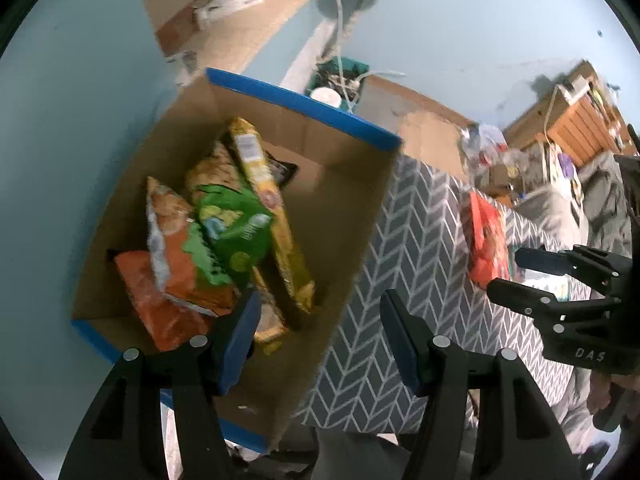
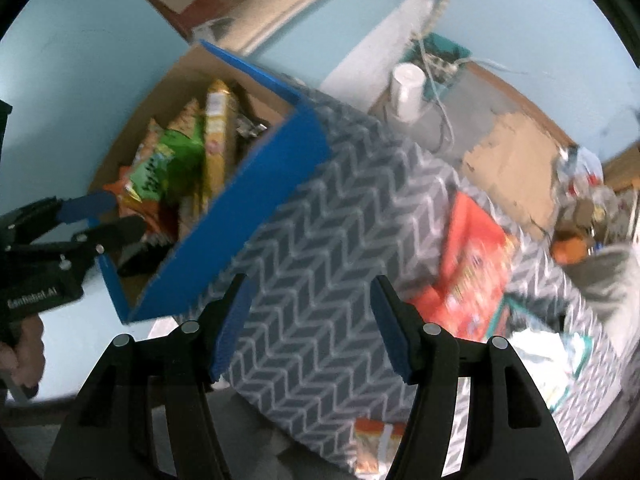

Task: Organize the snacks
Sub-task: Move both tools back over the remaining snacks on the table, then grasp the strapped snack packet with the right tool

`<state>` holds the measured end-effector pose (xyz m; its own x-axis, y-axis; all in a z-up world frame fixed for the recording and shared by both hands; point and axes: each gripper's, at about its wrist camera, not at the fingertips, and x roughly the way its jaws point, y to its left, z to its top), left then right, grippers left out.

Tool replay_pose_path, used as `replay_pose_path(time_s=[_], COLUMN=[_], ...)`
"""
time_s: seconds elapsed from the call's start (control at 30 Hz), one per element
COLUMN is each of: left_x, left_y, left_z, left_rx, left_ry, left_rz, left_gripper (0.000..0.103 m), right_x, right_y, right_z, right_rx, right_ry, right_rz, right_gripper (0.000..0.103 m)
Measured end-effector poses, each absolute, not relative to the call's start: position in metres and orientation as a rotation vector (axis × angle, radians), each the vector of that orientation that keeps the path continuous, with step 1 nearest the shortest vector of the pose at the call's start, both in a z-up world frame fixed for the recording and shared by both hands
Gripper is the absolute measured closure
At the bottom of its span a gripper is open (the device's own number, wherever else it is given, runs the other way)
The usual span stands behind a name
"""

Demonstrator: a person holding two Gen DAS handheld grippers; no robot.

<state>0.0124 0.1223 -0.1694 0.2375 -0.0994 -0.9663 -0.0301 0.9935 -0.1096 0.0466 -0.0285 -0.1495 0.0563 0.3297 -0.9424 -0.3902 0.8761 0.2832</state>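
A cardboard box [image 1: 304,104] with blue edges holds several snack bags: a green one [image 1: 236,232], a long yellow one [image 1: 264,200] and an orange one [image 1: 160,304]. My left gripper [image 1: 320,340] hangs open over the box's near right wall, nothing between its fingers. A red snack bag [image 2: 472,264] lies on the grey chevron cloth [image 2: 320,240] to the right of the box [image 2: 260,208]. My right gripper [image 2: 310,320] is open above the cloth, left of that red bag [image 1: 484,240], empty. Each view also shows the other gripper: the right one [image 1: 506,272] and the left one [image 2: 124,214].
A small orange packet [image 2: 376,444] and a white-and-teal packet [image 2: 548,360] also lie on the cloth. Behind it are a white cup [image 2: 406,88], a teal basket with cables [image 2: 440,60], a torn cardboard sheet [image 2: 512,168] and clutter by a wooden shelf [image 1: 580,120].
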Motion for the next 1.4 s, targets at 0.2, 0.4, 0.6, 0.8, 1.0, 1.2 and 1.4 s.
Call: replay_pose_path(time_s=[0.2,0.4,0.6,0.8,1.0,1.2,1.4], left_x=[0.006,0.004,-0.002,-0.01,-0.02,-0.029,-0.042], left_y=[0.088,0.057,0.021,-0.007,-0.022,-0.031,-0.033], left_z=[-0.174,-0.186,-0.21,-0.24,-0.261,-0.276,-0.286], left_rx=[-0.031,0.008,0.106,0.202,0.219,0.235,0.253], left_ry=[1.351,1.39,1.441,1.496,1.531,1.555,1.582], left_rz=[-0.136,-0.23,-0.317,-0.381,-0.422,-0.422,-0.415], left_gripper=[0.04,0.036,0.036,0.036,0.036,0.036,0.036], right_x=[0.026,-0.002,-0.031,-0.059,-0.079,-0.092,-0.101], right_y=[-0.073,-0.115,-0.156,-0.184,-0.183,-0.178,-0.169], right_z=[-0.162,-0.179,-0.21,-0.235,-0.241,-0.247,-0.262], right_rx=[0.013,0.044,0.076,0.133,0.14,0.103,0.081], right_ry=[1.466,1.506,1.57,1.617,1.613,1.604,1.618], right_rz=[0.474,0.386,0.295,0.227,0.241,0.265,0.257], right_gripper=[0.037,0.036,0.033,0.033,0.026,0.026,0.026])
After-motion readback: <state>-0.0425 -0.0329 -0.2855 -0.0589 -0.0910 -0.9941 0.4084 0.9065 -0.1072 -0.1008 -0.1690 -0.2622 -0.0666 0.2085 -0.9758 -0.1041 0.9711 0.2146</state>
